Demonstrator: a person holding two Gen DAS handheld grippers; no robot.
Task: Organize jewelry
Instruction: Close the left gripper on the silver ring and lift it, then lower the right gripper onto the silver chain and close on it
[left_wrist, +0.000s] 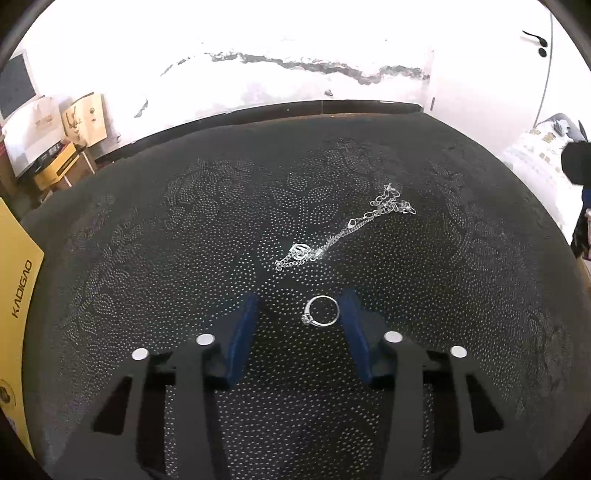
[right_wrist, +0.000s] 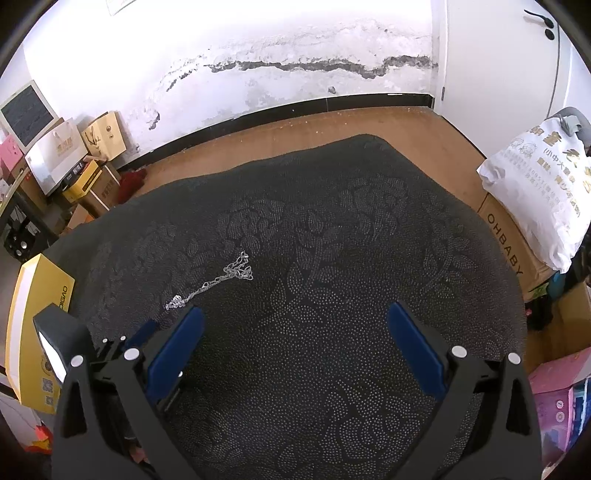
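In the right wrist view, the left gripper (right_wrist: 146, 334) is largely hidden behind the right gripper's near finger (right_wrist: 177, 350), so its jaw state and the ring cannot be read there. The silver chain (right_wrist: 212, 282) is too small in that view for its links, clasp or pendant to be resolved. The yellow box (left_wrist: 16, 295) is cut off by the left edge of the left wrist view.

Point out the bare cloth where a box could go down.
Bare: the wide stretch of cloth right of the chain, running under the open right claw to the far edge. Crowded: around the chain and the ring, which lies between the open left claw's fingers.
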